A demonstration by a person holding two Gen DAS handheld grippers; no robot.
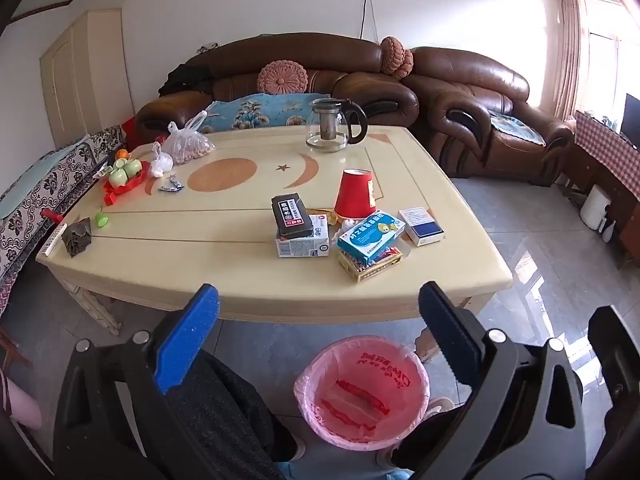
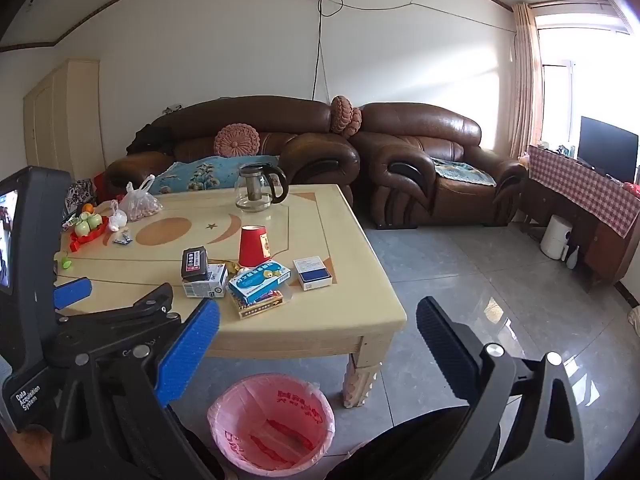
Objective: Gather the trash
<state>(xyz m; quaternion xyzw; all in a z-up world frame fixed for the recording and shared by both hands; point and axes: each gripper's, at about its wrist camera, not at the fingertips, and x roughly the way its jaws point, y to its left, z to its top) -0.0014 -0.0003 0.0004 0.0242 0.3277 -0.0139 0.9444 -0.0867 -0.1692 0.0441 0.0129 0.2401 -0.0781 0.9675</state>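
Observation:
An upside-down red paper cup (image 1: 355,194) stands on the cream table (image 1: 200,264) among small cartons. These are a black box (image 1: 291,216) on a white one (image 1: 302,246), a teal box (image 1: 370,236) on a gold one (image 1: 370,266), and a white-and-blue box (image 1: 422,226). Crumpled scraps (image 1: 326,214) lie behind them, and candy wrappers (image 1: 171,186) lie further left. A bin with a pink liner (image 1: 304,380) stands on the floor before the table. My left gripper (image 1: 320,300) and right gripper (image 2: 320,312) hover above the bin (image 2: 216,412), both open and empty.
A glass teapot (image 1: 334,126), a bag of nuts (image 1: 188,146) and a red tray of green cups (image 1: 126,176) stand at the far side. A remote (image 1: 54,240) lies on the left corner. Brown sofas (image 2: 420,160) stand behind, with tiled floor to the right.

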